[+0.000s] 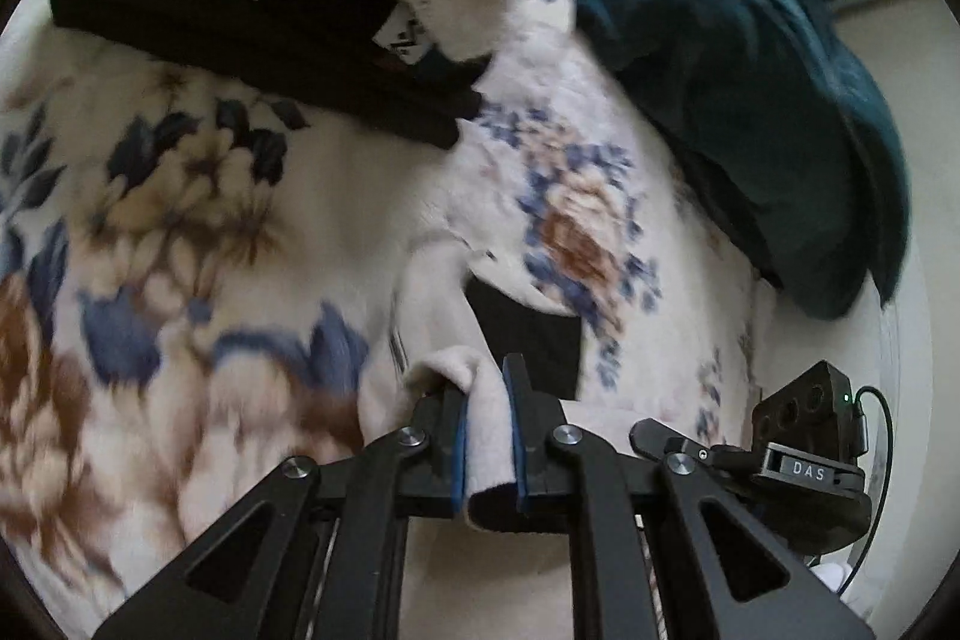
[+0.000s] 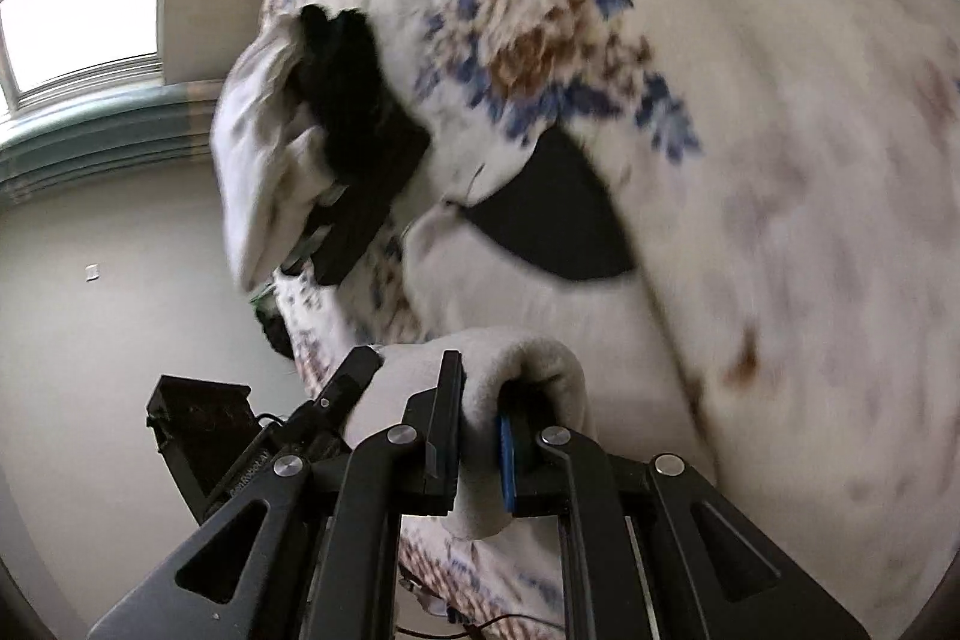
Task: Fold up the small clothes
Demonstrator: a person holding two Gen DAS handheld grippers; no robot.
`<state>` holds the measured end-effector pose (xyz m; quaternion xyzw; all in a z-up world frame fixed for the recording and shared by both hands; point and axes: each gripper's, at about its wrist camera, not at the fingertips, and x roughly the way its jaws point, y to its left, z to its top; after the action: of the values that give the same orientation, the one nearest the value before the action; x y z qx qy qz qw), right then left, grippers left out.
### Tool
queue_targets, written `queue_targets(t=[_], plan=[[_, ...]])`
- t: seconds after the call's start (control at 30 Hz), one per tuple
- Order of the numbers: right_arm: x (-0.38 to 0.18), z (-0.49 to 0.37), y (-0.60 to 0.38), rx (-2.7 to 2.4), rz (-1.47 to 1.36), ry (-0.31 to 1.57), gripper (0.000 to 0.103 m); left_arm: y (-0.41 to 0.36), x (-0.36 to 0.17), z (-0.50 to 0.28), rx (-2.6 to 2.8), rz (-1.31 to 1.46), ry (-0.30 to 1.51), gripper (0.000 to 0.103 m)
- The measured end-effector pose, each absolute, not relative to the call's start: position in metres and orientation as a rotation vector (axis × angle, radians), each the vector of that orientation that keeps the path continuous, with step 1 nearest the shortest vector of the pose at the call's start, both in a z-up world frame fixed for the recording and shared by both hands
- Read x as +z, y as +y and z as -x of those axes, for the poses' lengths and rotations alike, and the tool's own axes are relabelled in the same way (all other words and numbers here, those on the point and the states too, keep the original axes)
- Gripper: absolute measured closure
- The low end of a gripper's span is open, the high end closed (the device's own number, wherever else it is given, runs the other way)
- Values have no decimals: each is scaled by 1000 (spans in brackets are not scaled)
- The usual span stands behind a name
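The cream fleece garment [image 1: 489,436] hangs over the floral bed blanket [image 1: 180,220], one edge pinched in the narrow-set left hand-held gripper [image 1: 487,436], another in the right hand-held gripper [image 2: 480,436]. Folding it well probably means carrying both corners level and taut, clear of the folded stack [image 1: 252,10].

From my left wrist view I can read one word clearly: "DAS", in pale capital letters on the small black block [image 1: 807,469] mounted at the lower right, beside the black camera housing [image 1: 810,409]. A white tag [image 1: 401,34] on the dark folded clothes [image 1: 252,34] carries black marks, too blurred to read. In my right wrist view, faint lettering runs along the black mount arm [image 2: 252,478]; I cannot make it out.
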<state>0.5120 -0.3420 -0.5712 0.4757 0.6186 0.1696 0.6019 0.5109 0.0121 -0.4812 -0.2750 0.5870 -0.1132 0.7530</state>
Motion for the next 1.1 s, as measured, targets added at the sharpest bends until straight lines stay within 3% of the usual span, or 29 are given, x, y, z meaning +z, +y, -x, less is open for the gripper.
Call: queue_targets(t=[0.03, 0.1, 0.17, 0.2, 0.23, 0.43, 0.6, 0.9, 1.1], plan=[[-577, -522, -342, 387, -1107, 1445, 90, 12, -487, -518, -230, 605, 1297, 92], [-589, -540, -339, 392, -1115, 1471, 86, 15, -495, -530, -187, 608, 1315, 80], [-596, -550, -336, 398, -1114, 1497, 58, 18, -496, -534, -179, 625, 1296, 64], [-597, -555, -334, 405, -1127, 1486, 38, 19, -496, -536, -174, 631, 1286, 61], [-596, -558, -333, 420, -1136, 1476, 30, 21, -496, -537, -164, 635, 1282, 55], [-567, -560, -336, 463, -1050, 1438, 29, 36, -478, -519, -146, 680, 1268, 53], [-552, -528, -349, 427, -881, 1441, 28, 18, -454, -496, -169, 562, 1256, 53], [-599, -535, -329, 282, -618, 1524, 28, -12, -528, -570, -73, 311, 1411, 50], [-574, -540, -341, 247, -627, 1440, 28, 20, -494, -564, -78, 445, 1338, 52]])
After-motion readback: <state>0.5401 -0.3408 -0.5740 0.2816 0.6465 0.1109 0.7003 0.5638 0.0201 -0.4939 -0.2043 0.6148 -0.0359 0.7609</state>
